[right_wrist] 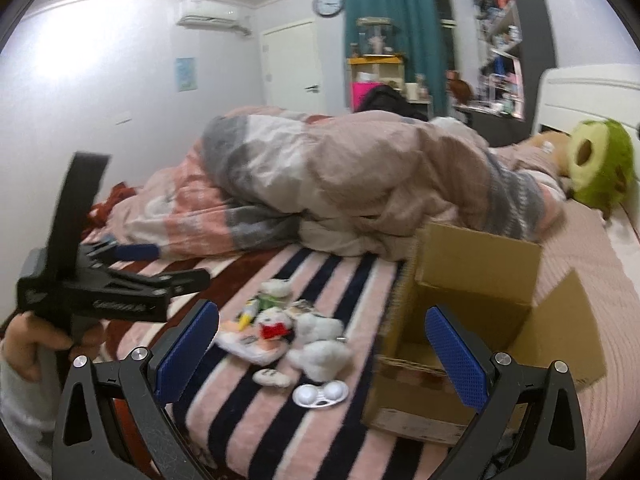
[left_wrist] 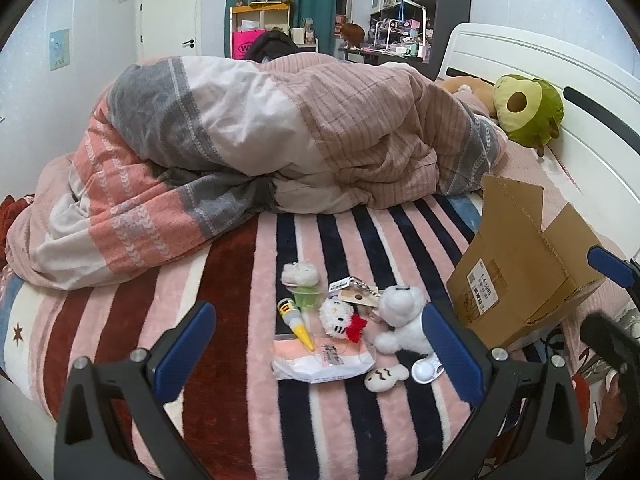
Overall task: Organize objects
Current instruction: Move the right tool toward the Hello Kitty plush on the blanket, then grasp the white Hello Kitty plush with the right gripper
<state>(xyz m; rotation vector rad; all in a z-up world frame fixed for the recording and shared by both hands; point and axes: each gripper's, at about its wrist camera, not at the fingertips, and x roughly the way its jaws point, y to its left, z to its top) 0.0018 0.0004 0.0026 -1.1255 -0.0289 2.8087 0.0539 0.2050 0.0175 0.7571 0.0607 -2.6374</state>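
A pile of small things lies on the striped blanket (left_wrist: 248, 400): a white plush bear (left_wrist: 402, 318), a Hello Kitty plush (left_wrist: 340, 320), a yellow-tipped tube (left_wrist: 296, 322), a green cup (left_wrist: 307, 295), a pink-white packet (left_wrist: 324, 362), a small fish plush (left_wrist: 384, 378) and a white contact lens case (right_wrist: 320, 394). An open cardboard box (right_wrist: 480, 304) stands to their right; it also shows in the left wrist view (left_wrist: 520, 264). My left gripper (left_wrist: 316, 344) is open above the pile. My right gripper (right_wrist: 320, 344) is open and empty between pile and box.
A bunched quilt (left_wrist: 260, 136) fills the back of the bed. A green avocado plush (left_wrist: 524, 110) rests against the white headboard (left_wrist: 560, 64). The left gripper's body and a hand show at the left of the right wrist view (right_wrist: 100, 280). Shelves and a desk stand behind.
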